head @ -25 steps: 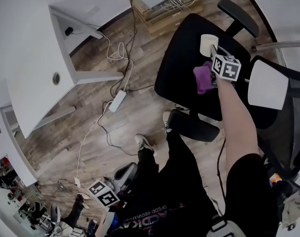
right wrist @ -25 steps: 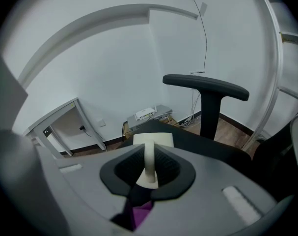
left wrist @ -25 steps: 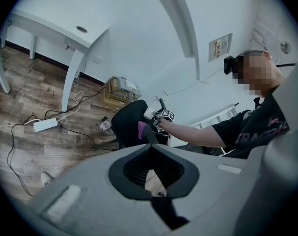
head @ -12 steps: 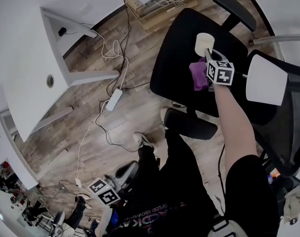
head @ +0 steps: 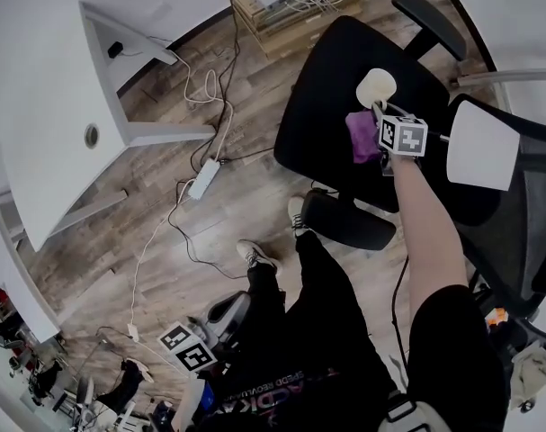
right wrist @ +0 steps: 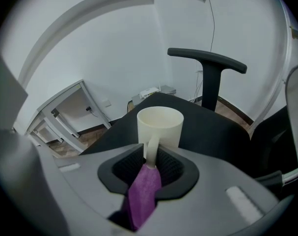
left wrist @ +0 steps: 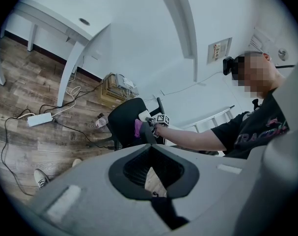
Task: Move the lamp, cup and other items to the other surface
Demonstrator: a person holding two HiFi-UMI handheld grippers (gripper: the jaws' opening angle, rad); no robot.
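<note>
A cream cup (head: 376,86) stands on the black chair seat (head: 322,97). In the right gripper view the cup (right wrist: 160,127) is upright and its handle points into my right gripper (right wrist: 151,156). That gripper's jaws are opening, with the handle still between them. A purple cloth (head: 362,138) lies on the seat beside the right gripper (head: 383,111). The same cloth (right wrist: 144,193) fills the lower part of the jaw gap. My left gripper (head: 196,340) hangs low by the person's legs. Nothing shows between its jaws (left wrist: 153,181).
A white desk (head: 39,106) stands at the left, over a wooden floor with a power strip (head: 203,180) and loose cables. The chair's armrest (head: 432,21) rises behind the cup. A second chair with a white panel (head: 479,147) crowds the right side.
The right gripper and the cup stay in nearly the same spot on the seat, and the cup now looks slightly tipped. The left gripper stays low.
</note>
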